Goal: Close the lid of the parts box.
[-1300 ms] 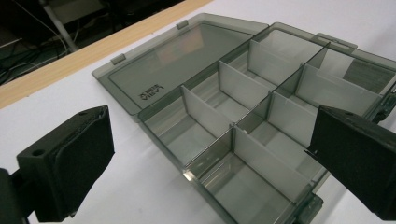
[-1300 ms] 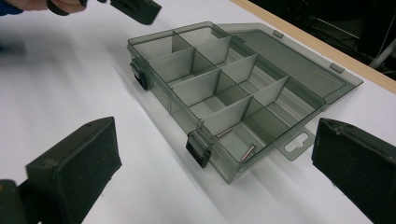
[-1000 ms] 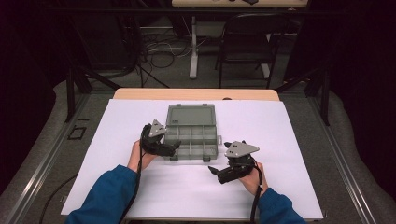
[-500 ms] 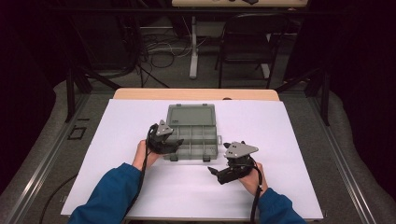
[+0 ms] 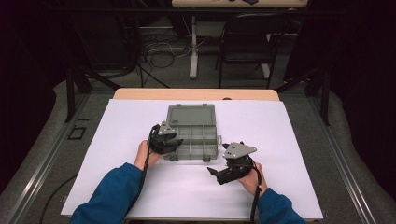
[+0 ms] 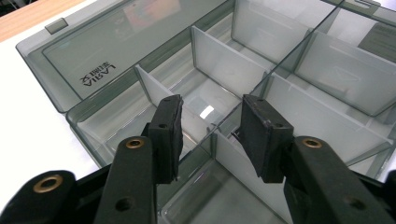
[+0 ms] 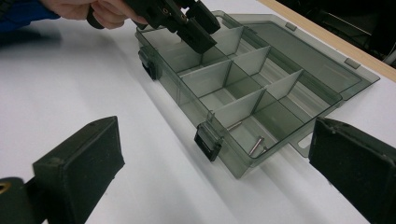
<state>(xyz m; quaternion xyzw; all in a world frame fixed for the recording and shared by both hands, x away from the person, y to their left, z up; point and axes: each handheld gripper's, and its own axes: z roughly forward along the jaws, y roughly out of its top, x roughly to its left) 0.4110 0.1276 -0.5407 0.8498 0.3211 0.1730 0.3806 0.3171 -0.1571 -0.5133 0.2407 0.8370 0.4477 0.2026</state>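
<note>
A dim lab or studio: a table (image 5: pixel 140 93) under a white sheet (image 5: pixel 280 140), black curtains all round, cables (image 5: pixel 159 46) across grey carpet, a chair (image 5: pixel 243 42) behind.

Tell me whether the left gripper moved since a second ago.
Yes: the left gripper shifted right, over the organizer box's near-left corner, its fingers closing on nothing.

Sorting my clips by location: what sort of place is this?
Probably a lab or recording studio: a white-covered table in a dark room, loose cables on the floor, and a black chair behind.
</note>
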